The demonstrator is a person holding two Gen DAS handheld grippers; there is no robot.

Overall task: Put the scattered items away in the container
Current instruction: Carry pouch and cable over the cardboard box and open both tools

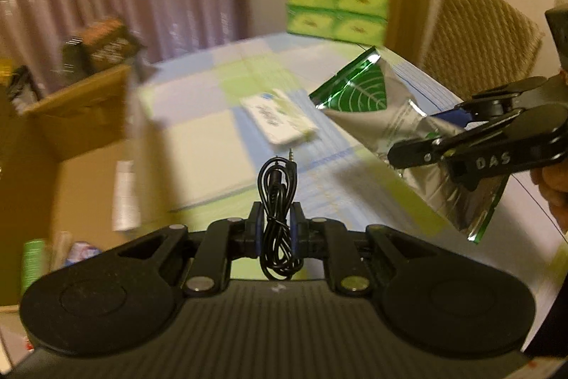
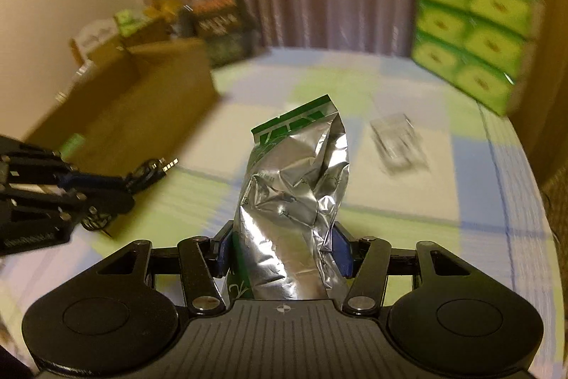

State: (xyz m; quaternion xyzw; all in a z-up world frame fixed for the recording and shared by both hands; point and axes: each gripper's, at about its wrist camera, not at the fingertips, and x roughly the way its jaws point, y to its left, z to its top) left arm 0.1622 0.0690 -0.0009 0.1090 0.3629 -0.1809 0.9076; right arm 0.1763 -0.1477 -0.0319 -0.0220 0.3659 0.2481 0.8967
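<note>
My left tool [image 1: 276, 229] is pressed together on a coiled black cable [image 1: 278, 201], pinched at mid-bundle so the loops hang clear on both sides and the plug [image 1: 291, 154] points away from me; my right tool [image 2: 284, 249] pinches a crumpled foil pouch [image 2: 294, 198] near its lower end, the green-trimmed top standing up ahead of the fingers, a grip low enough that the light bag stays stiff rather than flopping. Both loads ride above the checked worktop [image 2: 408, 215], not touching it; seen from the left wrist, the right tool [image 1: 451, 144] and its pouch [image 1: 387, 116] hang just to that side, so I judge the two pickups done and the carry under way. The cardboard box [image 1: 85, 116] that I take for the container stands at the worktop's left edge, open-topped, with some packets already showing inside; it is well apart from both tools. One white packet [image 1: 280, 119] lies flat mid-worktop, unclaimed; a stack of green tissue packs [image 2: 472, 38] stands at the far edge. The blur makes the smaller labels unreadable. The risk I see is the cable slipping from so narrow a pinch, or the pouch snagging the box rim on the way in.
</note>
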